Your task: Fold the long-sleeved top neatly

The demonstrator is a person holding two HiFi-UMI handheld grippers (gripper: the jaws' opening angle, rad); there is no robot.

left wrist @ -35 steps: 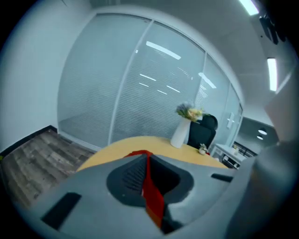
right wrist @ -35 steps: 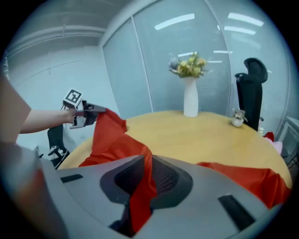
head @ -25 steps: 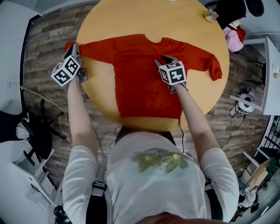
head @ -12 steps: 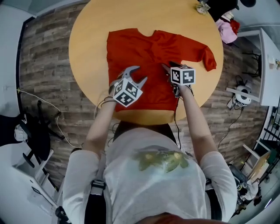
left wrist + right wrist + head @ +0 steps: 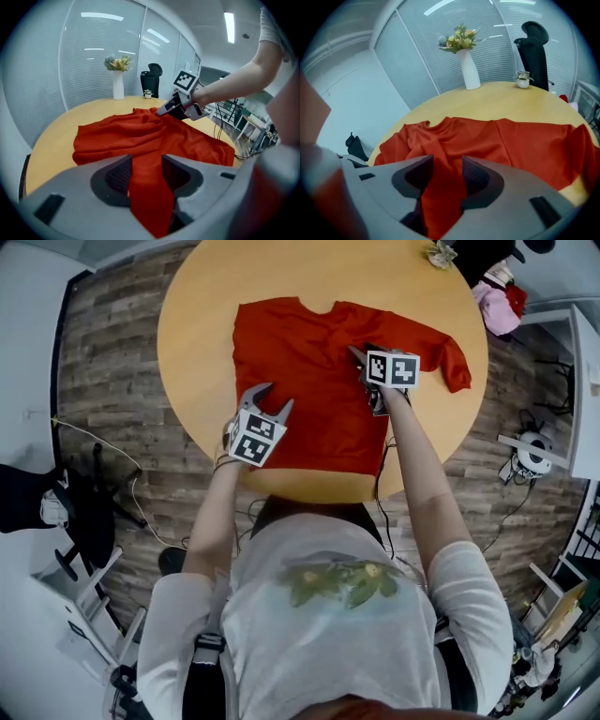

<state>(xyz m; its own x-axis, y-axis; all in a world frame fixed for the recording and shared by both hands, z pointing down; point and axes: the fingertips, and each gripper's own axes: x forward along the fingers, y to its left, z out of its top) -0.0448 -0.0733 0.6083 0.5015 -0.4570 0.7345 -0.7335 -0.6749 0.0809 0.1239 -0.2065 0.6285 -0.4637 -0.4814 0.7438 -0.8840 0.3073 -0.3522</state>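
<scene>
Round wooden table (image 5: 199,322), plank floor (image 5: 103,367), red top (image 5: 300,362)

Red long-sleeved top (image 5: 305,381) flat on round table (image 5: 202,306); left sleeve folded over body, right sleeve outstretched.

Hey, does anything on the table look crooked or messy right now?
The red top lies lopsided: the sleeve on the person's right sticks out toward the table edge, cuff bent down, while the other side is folded in and rumpled.
</scene>
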